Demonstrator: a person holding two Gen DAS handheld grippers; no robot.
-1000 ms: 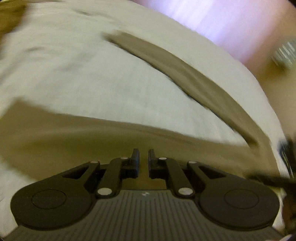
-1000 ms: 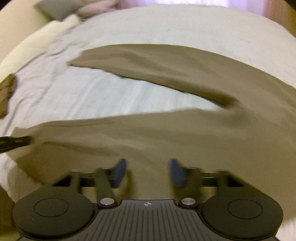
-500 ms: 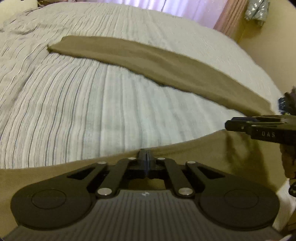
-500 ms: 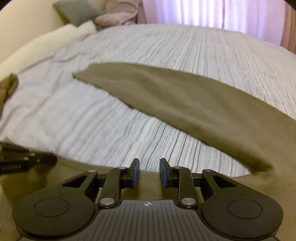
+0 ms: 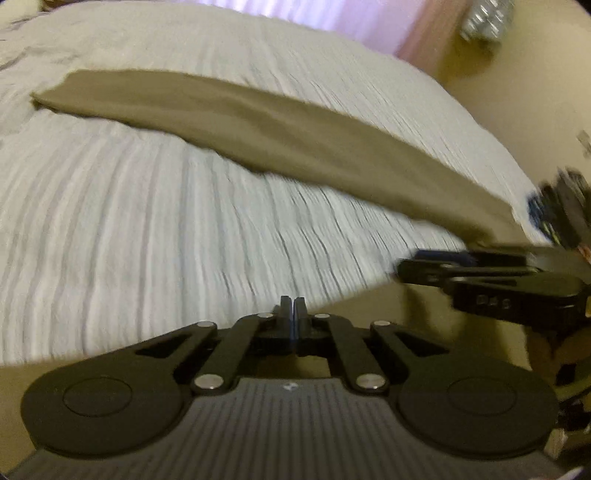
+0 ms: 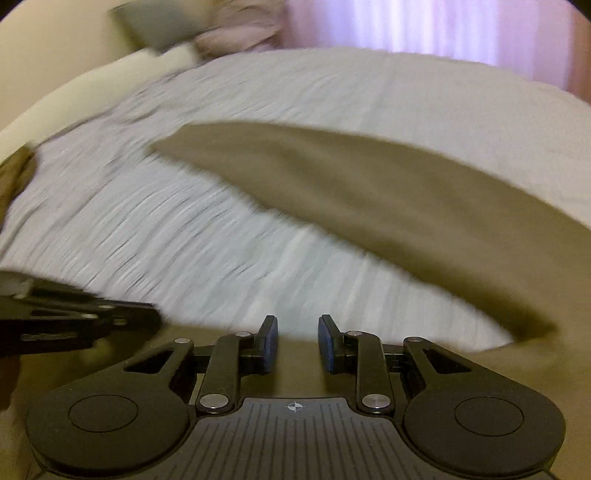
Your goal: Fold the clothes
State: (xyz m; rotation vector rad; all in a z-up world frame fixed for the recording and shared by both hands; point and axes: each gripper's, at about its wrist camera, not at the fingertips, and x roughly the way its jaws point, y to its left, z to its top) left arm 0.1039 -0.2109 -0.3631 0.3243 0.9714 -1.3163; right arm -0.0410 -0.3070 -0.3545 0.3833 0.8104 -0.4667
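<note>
Olive-brown trousers lie spread on the striped white bed cover (image 5: 147,221). One long leg (image 5: 277,133) runs diagonally across the bed, also visible in the right wrist view (image 6: 369,192). The near part of the garment lies under both grippers. My left gripper (image 5: 293,314) is shut at the garment's near edge, pinching the cloth. My right gripper (image 6: 298,343) is open by a small gap, with olive fabric beneath and between its fingers. Each gripper shows in the other's view, the right gripper (image 5: 480,273) and the left gripper (image 6: 74,317).
Pillows (image 6: 159,22) lie at the head of the bed on the far left. A pink curtain (image 6: 424,26) hangs behind the bed. Another olive cloth (image 6: 14,173) sits at the left bed edge. A beige wall (image 5: 535,92) stands to the right.
Over the last second my left gripper closed on the cloth edge and my right gripper narrowed its gap. Both views now show more bare bed cover beyond the garment's near edge.
</note>
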